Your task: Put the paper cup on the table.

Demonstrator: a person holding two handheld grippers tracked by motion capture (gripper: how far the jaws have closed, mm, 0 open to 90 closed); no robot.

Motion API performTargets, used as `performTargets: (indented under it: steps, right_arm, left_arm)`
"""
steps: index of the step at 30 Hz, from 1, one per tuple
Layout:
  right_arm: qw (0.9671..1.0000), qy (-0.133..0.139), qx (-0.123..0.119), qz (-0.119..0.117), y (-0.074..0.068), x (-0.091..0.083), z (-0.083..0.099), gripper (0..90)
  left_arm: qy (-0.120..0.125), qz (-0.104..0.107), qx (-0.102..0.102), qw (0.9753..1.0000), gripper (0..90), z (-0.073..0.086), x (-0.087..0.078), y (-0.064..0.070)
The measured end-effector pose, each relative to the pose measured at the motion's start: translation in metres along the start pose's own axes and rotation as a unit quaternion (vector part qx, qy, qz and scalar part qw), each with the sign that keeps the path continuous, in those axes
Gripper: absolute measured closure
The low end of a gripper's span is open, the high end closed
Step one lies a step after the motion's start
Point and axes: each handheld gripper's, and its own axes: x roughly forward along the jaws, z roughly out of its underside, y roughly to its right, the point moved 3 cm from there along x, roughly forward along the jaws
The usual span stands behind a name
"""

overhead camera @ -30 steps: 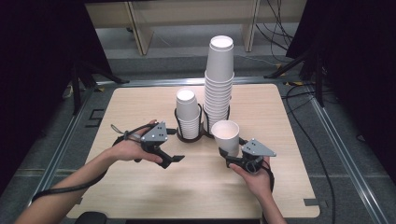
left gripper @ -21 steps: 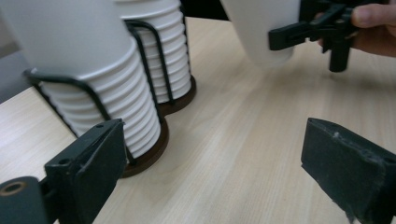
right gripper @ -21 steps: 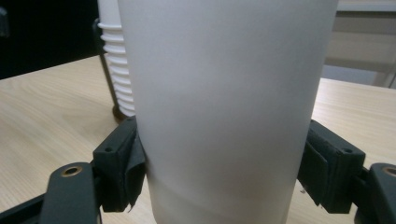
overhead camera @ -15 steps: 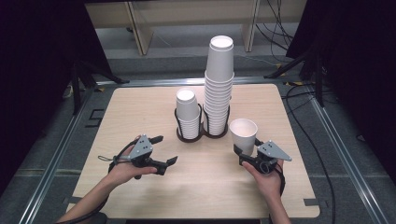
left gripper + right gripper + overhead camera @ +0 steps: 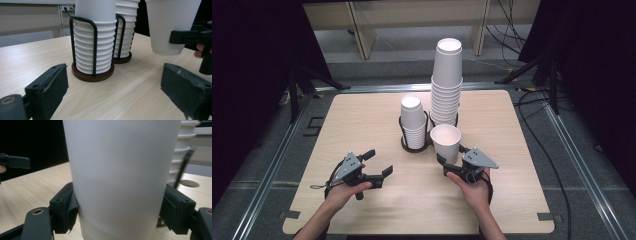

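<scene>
Clamped on a single white paper cup near its base, just below the middle of the high view: the right gripper, jaws pressed against both sides of the cup wall as seen in the right gripper view. Held upright, mouth open upward, bottom clear of the light wooden table in the left gripper view. Standing just behind it, at the centre of the high view, a tall stack of white cups in a black wire holder on a round dark base, and directly to its left a short stack of white cups in a matching wire holder; the two bases touching or nearly so. Resting low at the lower left of the high view, well apart from the held cup: the left gripper, jaws spread wide and holding nothing, with the short stack framed between them in the left gripper view. No brand, label or writing readable on the held cup, the stacks or the grippers; all cup walls plain white. A hand behind the right gripper at the lower centre-right, another hand behind the left gripper at the lower left.
</scene>
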Motion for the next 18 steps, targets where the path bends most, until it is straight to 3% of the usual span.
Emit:
performTargets:
  steps: [1, 2, 5, 6, 8, 9, 10, 11, 12, 15, 16, 18]
  right_arm:
    - [1.0000, 0.000, 0.000, 0.000, 0.000, 0.000, 0.000, 24.7]
    - [0.9999, 0.005, 0.008, -0.011, -0.006, 0.004, 0.000, 24.7]
    - [0.9999, -0.001, 0.008, -0.012, -0.010, 0.005, 0.000, 24.7]
    - [0.9996, -0.003, 0.020, -0.020, -0.016, 0.005, 0.000, 24.7]
    - [0.9998, 0.002, 0.006, -0.017, -0.015, 0.006, 0.000, 24.7]
    - [0.9996, -0.006, 0.016, -0.023, -0.018, 0.005, 0.000, 24.7]
    - [0.9998, -0.004, 0.004, -0.018, -0.017, 0.006, 0.000, 24.7]
    - [0.9996, 0.002, 0.013, -0.026, -0.020, 0.008, -0.001, 24.7]
    - [0.9996, 0.002, 0.002, -0.027, -0.023, 0.010, -0.002, 24.6]
    - [0.9991, -0.003, 0.007, -0.042, -0.030, 0.015, -0.002, 24.6]
    - [0.9986, 0.000, 0.002, -0.052, -0.034, 0.020, -0.002, 24.6]
    - [0.9982, -0.004, 0.010, -0.060, -0.038, 0.023, -0.003, 24.6]
  left_arm:
    - [0.001, 0.001, -0.005, 1.0000, 7.3, 0.000, -0.001, -0.001]
    - [0.018, 0.003, -0.013, 0.9998, 7.2, 0.001, -0.001, -0.002]
    - [0.010, -0.002, -0.010, 0.9999, 7.1, 0.000, -0.003, -0.003]
    - [0.014, 0.000, -0.014, 0.9998, 7.0, -0.001, -0.004, -0.002]
    - [0.014, 0.003, -0.018, 0.9997, 6.9, -0.001, -0.005, 0.000]
    - [0.017, 0.004, -0.020, 0.9996, 6.8, -0.002, -0.005, 0.001]
    - [0.016, 0.004, -0.021, 0.9996, 6.7, -0.003, -0.005, 0.002]
    - [0.018, 0.004, -0.025, 0.9995, 6.6, -0.003, -0.005, 0.002]
    - [0.021, 0.008, -0.039, 0.9990, 6.6, -0.005, -0.005, 0.004]
    - [0.024, 0.011, -0.029, 0.9992, 6.3, -0.009, -0.005, 0.006]
    - [0.020, 0.019, -0.051, 0.9983, 6.2, -0.010, -0.006, 0.011]
    - [0.024, 0.022, -0.053, 0.9981, 6.1, -0.013, -0.004, 0.010]
